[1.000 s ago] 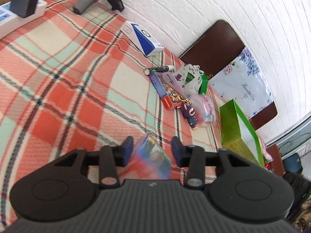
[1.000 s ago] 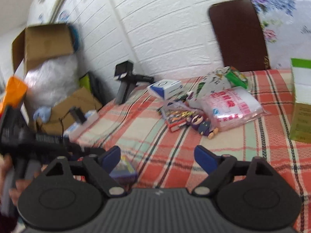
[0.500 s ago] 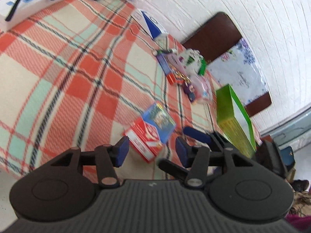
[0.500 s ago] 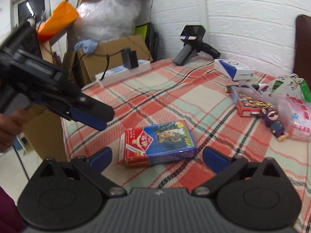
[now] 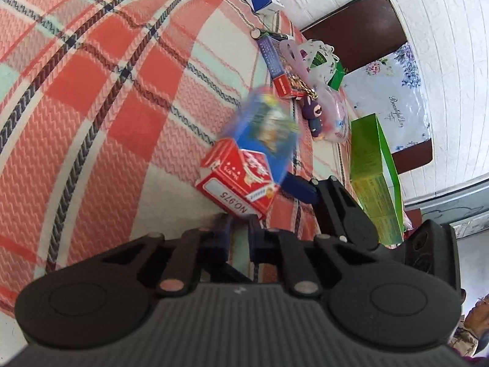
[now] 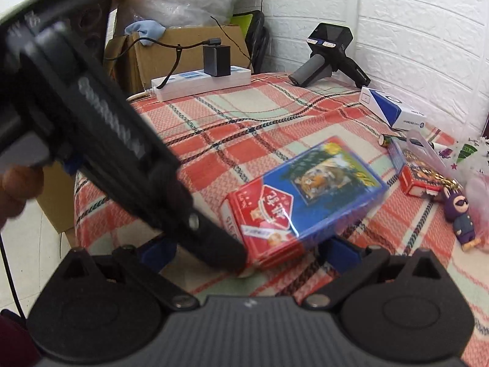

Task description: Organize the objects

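Observation:
A shrink-wrapped card box (image 5: pixel 241 177) (image 6: pixel 305 202), red at one end and blue with a tiger picture, lies on the plaid cloth (image 5: pixel 122 107) near the table's front corner; its blue end is blurred. My left gripper (image 5: pixel 239 235) has its jaws closing to shut, and its fingertips (image 6: pixel 232 257) touch the lower corner of the red end. I cannot tell if they pinch it. My right gripper (image 6: pixel 250 252) stands wide open, one finger on each side of the box's near end, not pressing. One of its fingers (image 5: pixel 298 189) shows beside the box.
Against the wall lie a second card box (image 6: pixel 418 177), a purple figure keychain (image 6: pixel 458 211), a blue-and-white carton (image 6: pixel 391 110) and a green box (image 5: pixel 373 171). A power strip (image 6: pixel 201 81) and a black handheld device (image 6: pixel 327 52) sit at the far edge. A hand (image 6: pixel 15 186) holds the left gripper.
The left jaws have closed and dropped onto the box's red end. The right gripper has moved in so that the box lies between its fingers. The box has turned and shifted.

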A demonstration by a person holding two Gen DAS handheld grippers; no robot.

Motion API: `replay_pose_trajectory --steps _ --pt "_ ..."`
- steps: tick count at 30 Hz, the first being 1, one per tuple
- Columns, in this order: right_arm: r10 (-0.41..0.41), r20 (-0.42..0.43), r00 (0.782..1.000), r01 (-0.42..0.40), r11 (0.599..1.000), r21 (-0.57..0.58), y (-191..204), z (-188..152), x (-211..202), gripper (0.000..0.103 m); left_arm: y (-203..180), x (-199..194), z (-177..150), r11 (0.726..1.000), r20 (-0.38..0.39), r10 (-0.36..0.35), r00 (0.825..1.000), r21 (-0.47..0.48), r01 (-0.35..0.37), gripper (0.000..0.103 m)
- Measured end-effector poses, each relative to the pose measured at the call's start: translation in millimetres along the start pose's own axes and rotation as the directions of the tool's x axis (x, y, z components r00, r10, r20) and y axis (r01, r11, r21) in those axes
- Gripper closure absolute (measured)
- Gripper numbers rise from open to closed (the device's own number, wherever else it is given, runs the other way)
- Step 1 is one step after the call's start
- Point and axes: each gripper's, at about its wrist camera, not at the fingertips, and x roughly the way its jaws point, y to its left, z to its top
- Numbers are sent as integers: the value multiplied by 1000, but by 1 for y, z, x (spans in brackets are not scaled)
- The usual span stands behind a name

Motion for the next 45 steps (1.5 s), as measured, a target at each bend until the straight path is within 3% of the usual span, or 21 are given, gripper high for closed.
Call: replay_pose_trajectory --steps 3,7,12,16,17,18,22,25,28,33,38,43,45 --pt "-47 1 999 47 999 -2 -2 -3 -8 0 -7 -16 3 999 37 8 999 34 -9 89" --pt "-121 11 993 121 992 39 -15 -10 -24 0 -18 -40 19 994 131 31 991 96 -44 67" --pt "-122 23 992 122 993 -1 -8 -1 -21 0 -30 -24 46 982 125 64 990 171 -85 55" --pt "-113 -7 994 112 993 -28 -5 9 0 1 -27 2 60 976 75 83 994 198 -96 57" --pt "-96 -11 995 96 995 -15 -8 11 5 5 -23 9 63 979 46 86 995 184 -93 67" --pt "-77 -19 997 77 997 7 -12 14 9 6 -19 15 62 982 21 91 996 163 -93 69" --pt "-66 -11 998 67 995 68 -23 15 8 20 -20 6 55 986 50 82 995 144 -88 69" --pt "-120 2 993 119 991 58 -24 10 -3 31 -32 5 51 989 42 64 997 128 -69 69" --pt "-185 41 982 179 977 120 -39 3 -25 40 -65 12 49 982 47 36 998 185 -44 69" --pt "-350 112 930 325 926 193 -82 -5 -77 40 -147 41 56 944 25 -26 999 330 17 69" --pt "-516 157 842 464 841 278 -136 -20 -137 40 -240 83 62 876 -5 -97 995 475 88 68" --pt "-636 119 763 566 745 353 -197 -50 -172 38 -306 151 56 812 -45 -152 987 564 151 66" --pt "-670 63 739 608 705 365 -220 -66 -171 15 -319 181 49 796 -32 -127 991 594 121 62"
